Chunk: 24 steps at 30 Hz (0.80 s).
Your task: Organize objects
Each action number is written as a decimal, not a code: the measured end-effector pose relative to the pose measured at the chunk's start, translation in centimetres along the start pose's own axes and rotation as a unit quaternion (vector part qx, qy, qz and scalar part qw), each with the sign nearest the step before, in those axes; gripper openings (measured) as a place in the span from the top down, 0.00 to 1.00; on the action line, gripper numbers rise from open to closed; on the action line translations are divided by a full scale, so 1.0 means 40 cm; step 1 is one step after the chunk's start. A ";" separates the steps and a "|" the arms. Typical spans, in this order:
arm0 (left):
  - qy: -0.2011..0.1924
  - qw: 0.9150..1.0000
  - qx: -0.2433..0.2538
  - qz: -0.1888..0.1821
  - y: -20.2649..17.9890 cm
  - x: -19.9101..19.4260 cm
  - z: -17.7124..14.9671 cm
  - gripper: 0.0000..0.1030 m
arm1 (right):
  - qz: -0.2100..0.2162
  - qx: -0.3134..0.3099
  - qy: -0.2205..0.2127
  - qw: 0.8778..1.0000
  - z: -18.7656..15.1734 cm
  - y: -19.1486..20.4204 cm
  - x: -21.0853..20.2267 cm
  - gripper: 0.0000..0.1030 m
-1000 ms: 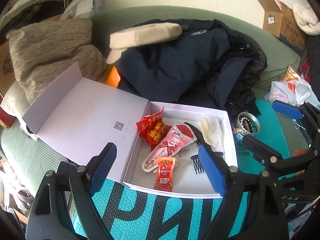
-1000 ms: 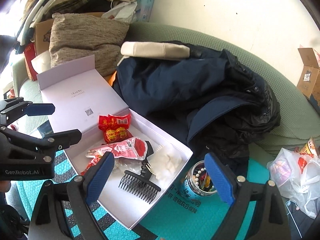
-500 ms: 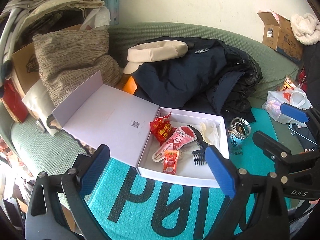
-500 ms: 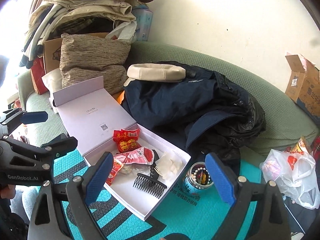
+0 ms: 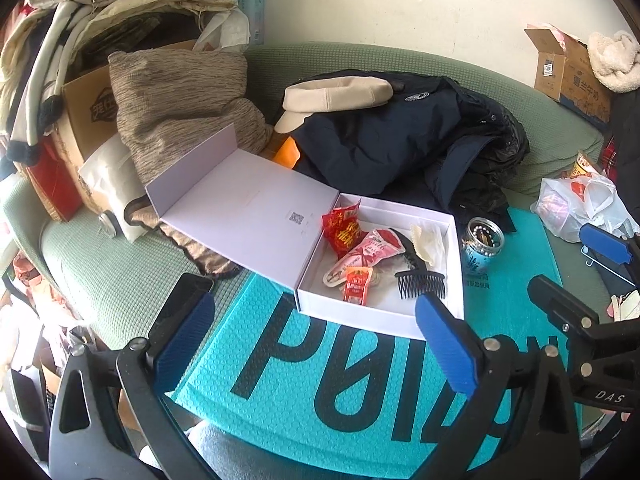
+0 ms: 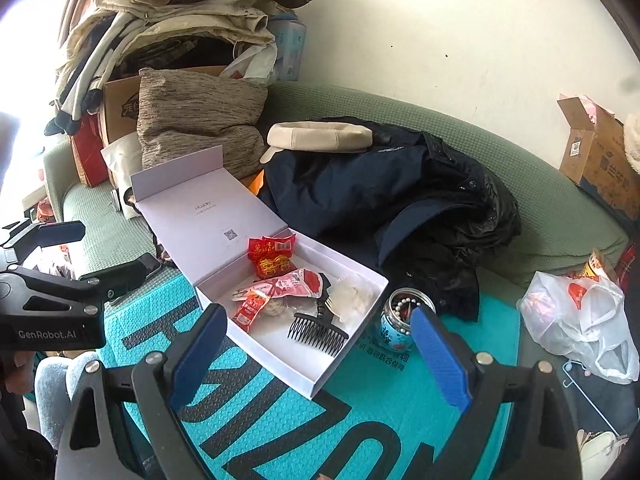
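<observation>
Both grippers drawn back from the open white box, nothing held in either.

Left wrist view: the left gripper (image 5: 316, 344) has its blue pads spread wide and still parting, with only the teal mat (image 5: 360, 380) between them; a second ago the white box (image 5: 456, 280) filled the gap, now it sits farther up, small, on the mat. Inside the box lie a red snack bag (image 5: 342, 230), a pink packet (image 5: 372, 250), a small red sachet (image 5: 356, 284) and a black comb (image 5: 422, 284). A bead tin (image 5: 482, 244) stands just beside the box's right wall.
Right wrist view: the right gripper (image 6: 320, 354) is wide apart and empty, as before; the box (image 6: 320, 380) has shrunk and more of the mat (image 6: 360, 420), navy jacket (image 6: 360, 192) and piled clothes (image 6: 180, 20) shows. The comb (image 6: 318, 332) lies near the box's front corner.
</observation>
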State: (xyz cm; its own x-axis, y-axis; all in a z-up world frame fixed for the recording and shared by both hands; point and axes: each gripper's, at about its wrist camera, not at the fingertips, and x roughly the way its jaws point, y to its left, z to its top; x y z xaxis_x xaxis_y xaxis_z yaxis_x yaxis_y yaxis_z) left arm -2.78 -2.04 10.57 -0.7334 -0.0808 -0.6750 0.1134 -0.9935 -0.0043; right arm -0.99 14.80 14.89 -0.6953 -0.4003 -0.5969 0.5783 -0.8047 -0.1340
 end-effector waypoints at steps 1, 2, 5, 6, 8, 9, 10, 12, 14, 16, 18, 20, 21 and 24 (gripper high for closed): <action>0.003 1.000 0.000 0.001 0.001 -0.002 -0.008 0.02 | 0.001 0.000 0.002 1.000 -0.006 0.002 -0.002 0.09; 0.007 1.000 -0.001 0.003 0.003 -0.003 -0.015 0.02 | 0.003 0.001 0.004 1.000 -0.013 0.005 -0.004 0.09; 0.015 1.000 -0.001 0.006 0.005 -0.007 -0.033 0.02 | 0.009 0.007 0.014 1.000 -0.033 0.009 -0.007 0.09; 0.018 1.000 -0.001 0.006 0.005 -0.008 -0.039 0.02 | 0.012 0.010 0.016 1.000 -0.039 0.009 -0.007 0.09; 0.025 1.000 -0.002 0.006 0.006 -0.008 -0.048 0.02 | 0.017 0.015 0.021 1.000 -0.052 0.010 -0.008 0.09; 0.028 1.000 -0.003 0.005 0.007 -0.010 -0.053 0.02 | 0.019 0.016 0.024 0.999 -0.058 0.012 -0.008 0.09; 0.030 1.000 -0.006 0.003 0.008 -0.011 -0.056 0.02 | 0.020 0.016 0.027 0.999 -0.063 0.013 -0.007 0.09; 0.034 0.999 -0.009 0.000 0.009 -0.013 -0.063 0.02 | 0.021 0.018 0.032 0.999 -0.073 0.013 -0.006 0.09; 0.036 0.999 -0.007 0.001 0.006 -0.015 -0.069 0.02 | 0.023 0.020 0.036 0.999 -0.078 0.014 -0.005 0.09; 0.035 0.999 -0.005 0.002 0.003 -0.018 -0.071 0.02 | 0.024 0.020 0.037 0.999 -0.082 0.015 -0.007 0.09; 0.036 0.999 -0.005 0.002 0.002 -0.020 -0.073 0.02 | 0.024 0.019 0.035 0.999 -0.084 0.015 -0.011 0.09; 0.037 0.999 -0.006 -0.001 0.000 -0.022 -0.075 0.02 | 0.025 0.019 0.034 0.999 -0.083 0.014 -0.015 0.09; 0.037 0.999 -0.007 -0.003 0.000 -0.024 -0.076 0.02 | 0.025 0.019 0.033 0.999 -0.083 0.014 -0.016 0.09; 0.036 0.999 -0.014 -0.003 0.001 -0.031 -0.076 0.03 | 0.025 0.018 0.031 0.999 -0.084 0.013 -0.020 0.09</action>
State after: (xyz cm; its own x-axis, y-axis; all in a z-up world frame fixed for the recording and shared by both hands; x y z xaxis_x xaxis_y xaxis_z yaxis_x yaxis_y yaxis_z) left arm 0.19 -1.74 9.15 -0.6840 -0.0686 -0.7262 0.1294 -0.9912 -0.0283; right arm 1.29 16.16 12.64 -0.6373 -0.4141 -0.6499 0.5960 -0.7995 -0.0750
